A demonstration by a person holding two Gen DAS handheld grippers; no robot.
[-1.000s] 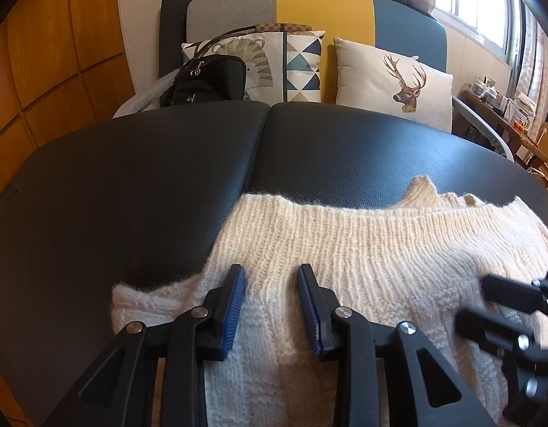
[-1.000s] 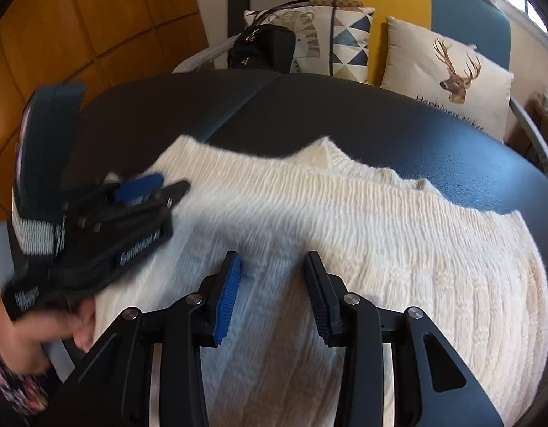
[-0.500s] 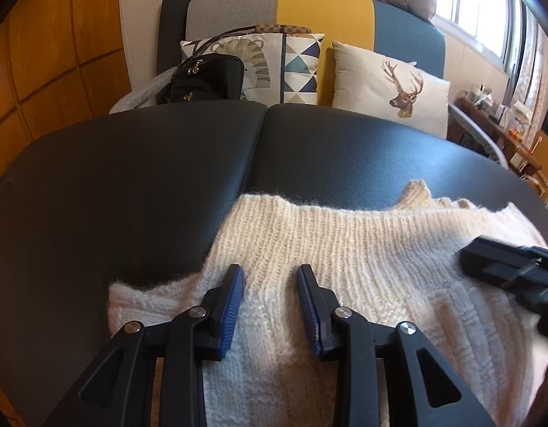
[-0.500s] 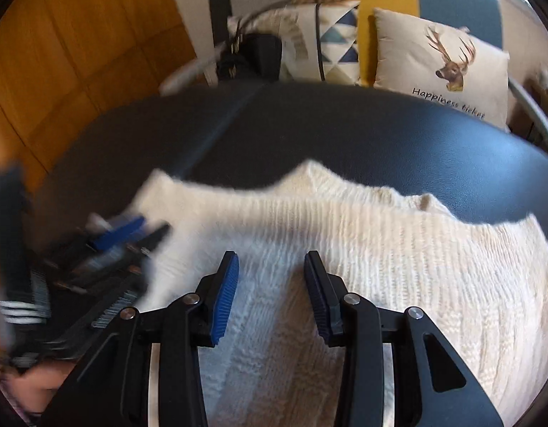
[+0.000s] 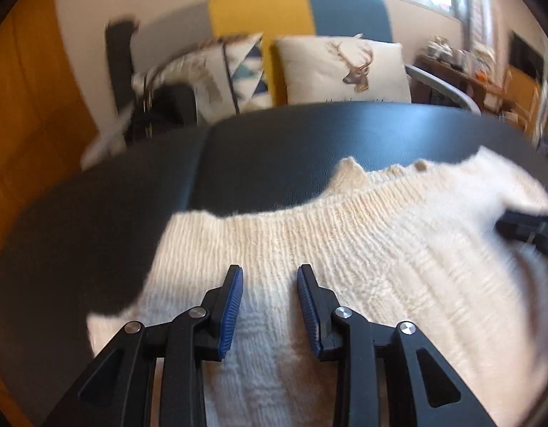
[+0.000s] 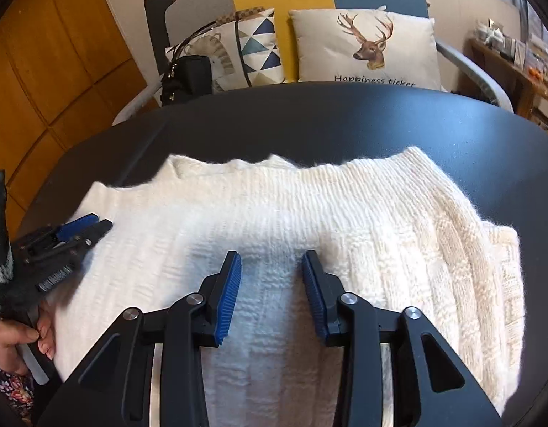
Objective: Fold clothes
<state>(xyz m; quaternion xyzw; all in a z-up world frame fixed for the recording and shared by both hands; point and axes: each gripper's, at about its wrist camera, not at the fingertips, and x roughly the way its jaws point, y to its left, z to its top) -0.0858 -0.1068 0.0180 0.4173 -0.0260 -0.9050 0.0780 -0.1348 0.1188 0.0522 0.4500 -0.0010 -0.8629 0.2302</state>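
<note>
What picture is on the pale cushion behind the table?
A brown deer head with antlers on the cushion, clearest in the right wrist view.

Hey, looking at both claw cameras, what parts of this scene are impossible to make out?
- Sweater: its near edge is hidden behind the right claw, right wrist view.
- Black bag: smeared by motion blur, left wrist view.
- Right claw: cut off by the picture's edge, left wrist view.
- Shelf items: too small, right wrist view.

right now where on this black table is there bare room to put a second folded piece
Bare table runs along the far edge, between the sweater and the pillows, and on the far left beyond the sweater's corner. The near middle is crowded: sweater and both grippers.
</note>
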